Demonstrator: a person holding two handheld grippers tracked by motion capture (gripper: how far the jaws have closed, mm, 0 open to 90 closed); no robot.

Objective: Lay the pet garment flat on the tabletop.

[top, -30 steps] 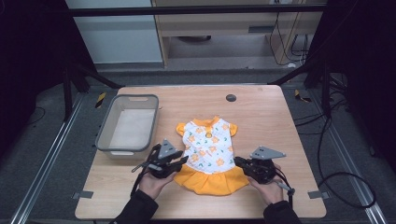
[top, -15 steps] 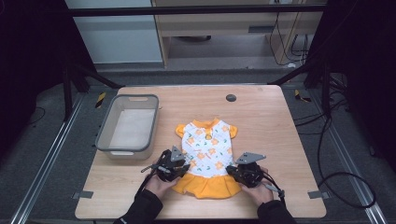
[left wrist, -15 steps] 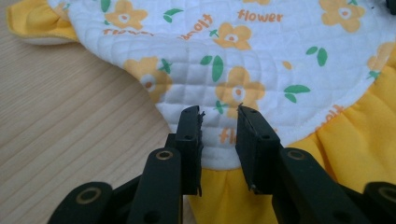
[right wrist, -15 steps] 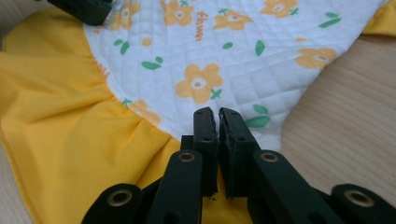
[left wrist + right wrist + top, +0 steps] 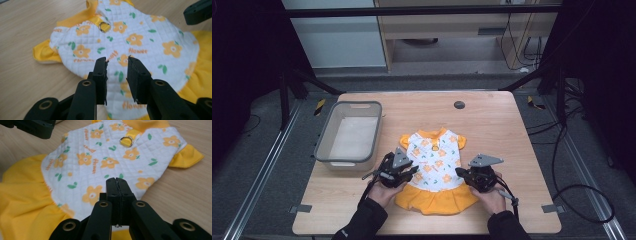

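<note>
Fingers (image 5: 117, 185) of the right gripper (image 5: 460, 172) have just closed beside the dress (image 5: 434, 162).

A wooden table (image 5: 492, 125) stands on grey floor (image 5: 262, 165), with pale cabinets (image 5: 342, 40) behind it.

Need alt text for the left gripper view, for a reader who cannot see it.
The left claw, jaws slightly parted, rests over a small quilted white dress with orange flowers and yellow trim, spread flat on a wooden table. A metal ring sits near its collar; the other claw's dark tip enters at top right.
</note>
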